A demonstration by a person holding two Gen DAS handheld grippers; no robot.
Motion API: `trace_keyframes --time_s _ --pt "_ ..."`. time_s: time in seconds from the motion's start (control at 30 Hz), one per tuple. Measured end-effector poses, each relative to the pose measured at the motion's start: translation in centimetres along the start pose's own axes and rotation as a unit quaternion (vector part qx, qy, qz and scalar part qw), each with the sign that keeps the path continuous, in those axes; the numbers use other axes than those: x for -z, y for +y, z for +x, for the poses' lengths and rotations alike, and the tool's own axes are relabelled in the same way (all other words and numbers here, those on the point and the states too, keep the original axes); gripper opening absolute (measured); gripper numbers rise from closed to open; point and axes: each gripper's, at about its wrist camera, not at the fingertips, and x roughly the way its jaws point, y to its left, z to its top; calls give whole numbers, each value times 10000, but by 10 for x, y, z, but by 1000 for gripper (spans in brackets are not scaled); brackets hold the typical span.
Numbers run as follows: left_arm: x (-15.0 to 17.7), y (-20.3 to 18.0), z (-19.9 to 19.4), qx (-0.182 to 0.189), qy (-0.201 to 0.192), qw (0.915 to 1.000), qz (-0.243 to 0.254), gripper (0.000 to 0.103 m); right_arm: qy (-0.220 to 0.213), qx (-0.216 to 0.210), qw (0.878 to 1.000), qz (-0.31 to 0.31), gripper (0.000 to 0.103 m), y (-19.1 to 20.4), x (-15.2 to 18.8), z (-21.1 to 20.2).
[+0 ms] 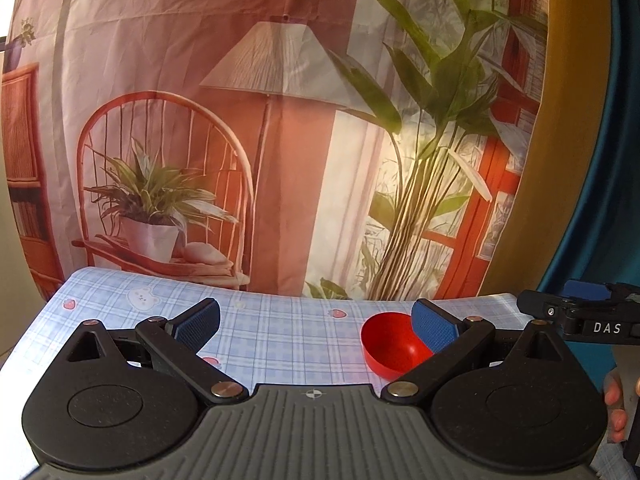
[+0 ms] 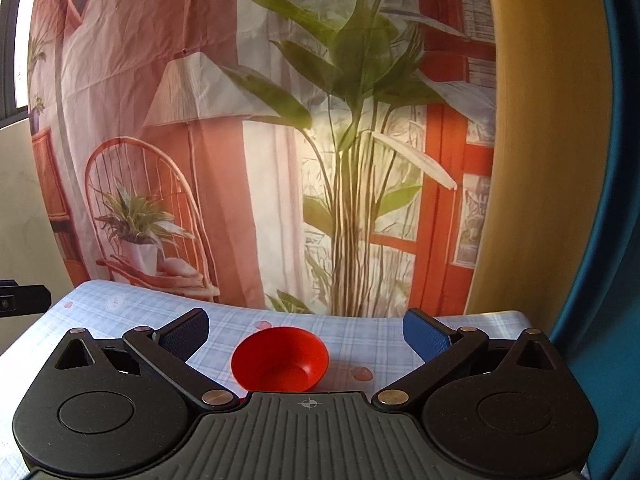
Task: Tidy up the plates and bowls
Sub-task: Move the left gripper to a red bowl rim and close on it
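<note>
A red bowl (image 1: 390, 346) stands upright on the checked tablecloth (image 1: 280, 328), partly behind the right finger of my left gripper (image 1: 316, 322), which is open and empty. In the right wrist view the same red bowl (image 2: 280, 360) sits between the fingers of my right gripper (image 2: 306, 336), close to its body; the gripper is open wide and not touching the bowl. The right gripper's side also shows in the left wrist view (image 1: 580, 316) at the right edge.
A printed fabric backdrop (image 1: 280, 120) hangs right behind the table's far edge. A yellow and blue curtain (image 2: 560, 160) hangs on the right. The tablecloth (image 2: 360, 332) carries small bear and strawberry prints.
</note>
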Motion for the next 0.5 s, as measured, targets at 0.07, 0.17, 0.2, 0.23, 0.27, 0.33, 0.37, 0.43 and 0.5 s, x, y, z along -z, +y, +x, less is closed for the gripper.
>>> trace_keyframes --time_s 0.07,0.17,0.2,0.23,0.27,0.33,0.37,0.43,0.5 --pt "-3 -4 13 -41 91 9999 73 103 1 36 10000 -80 103 -3 -1 7" --pt "-5 -8 34 5 249 9996 140 103 83 73 9998 -140 103 -7 2 21" --pt "-5 -9 40 1 292 9994 164 102 125 82 9998 -116 103 -9 4 26" --pt "-4 -10 48 -12 342 9992 187 102 168 88 9998 -71 103 -11 5 31" --pt "-4 -10 56 -49 413 9990 183 101 216 89 9997 8 103 -15 8 37" --pt "-2 -9 70 -12 570 9983 117 97 275 84 9994 167 103 -22 13 47" --pt "-1 -7 78 56 666 9977 82 91 311 80 9992 252 103 -27 16 53" --pt "5 -6 93 95 851 9963 44 85 401 95 9985 373 103 -33 22 64" --pt "10 -5 108 136 1032 9946 22 77 490 89 9978 446 100 -38 28 75"
